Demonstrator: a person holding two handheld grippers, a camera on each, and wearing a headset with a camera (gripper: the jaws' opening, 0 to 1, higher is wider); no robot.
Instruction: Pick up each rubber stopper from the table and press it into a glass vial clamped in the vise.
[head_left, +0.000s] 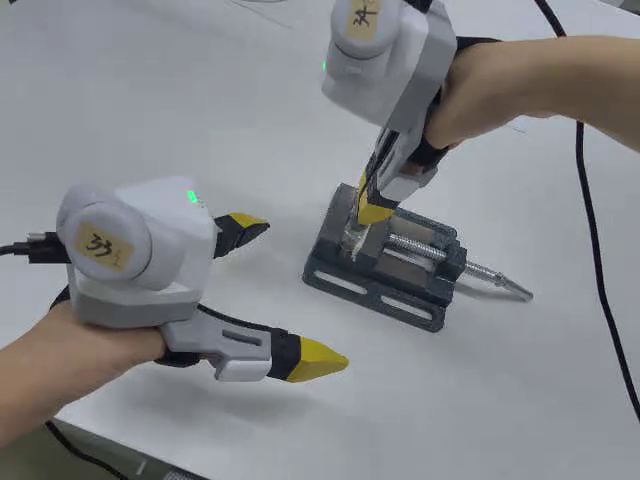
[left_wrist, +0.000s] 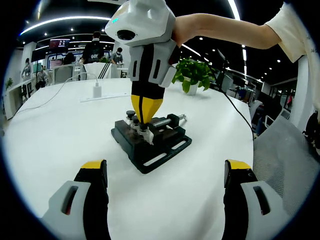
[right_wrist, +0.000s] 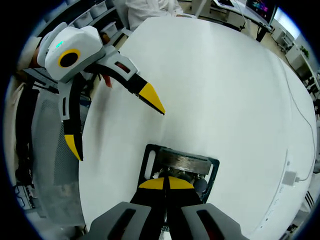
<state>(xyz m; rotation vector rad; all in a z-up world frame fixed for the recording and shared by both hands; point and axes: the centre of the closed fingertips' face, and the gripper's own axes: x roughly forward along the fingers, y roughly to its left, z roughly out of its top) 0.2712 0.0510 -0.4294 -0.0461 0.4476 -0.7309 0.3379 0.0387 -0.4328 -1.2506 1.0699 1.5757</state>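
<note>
Two sets of tongs are seen, each given a separate role. The right tongs are pointed steeply down onto the vise. Their yellow tips are brought together and set on top of a glass vial clamped between the vise's jaws. This pose is judged to serve the pressing step, since closed tips give a narrow, stiff point for pushing a stopper home. Whether a stopper is pinched between those tips or merely pressed under them cannot be told, as the contact is hidden by the tongs themselves.

In the left gripper view, a small dark stopper is seen seated on a neighbouring vial, just beside the descending tips. The vise is laid flat on the white worktop with its screw handle turned away to the side, so the vials are held upright and open to a push from above.

The left tongs are held well apart from the vise, low over the worktop, with the jaws spread wide and nothing between them. They are judged to be held ready, out of the working path. The right forearm is reached in from the far side with the wrist bent downward, while the left wrist is held level — the tongs lying nearly parallel to the worktop and aimed toward the vise.
</note>
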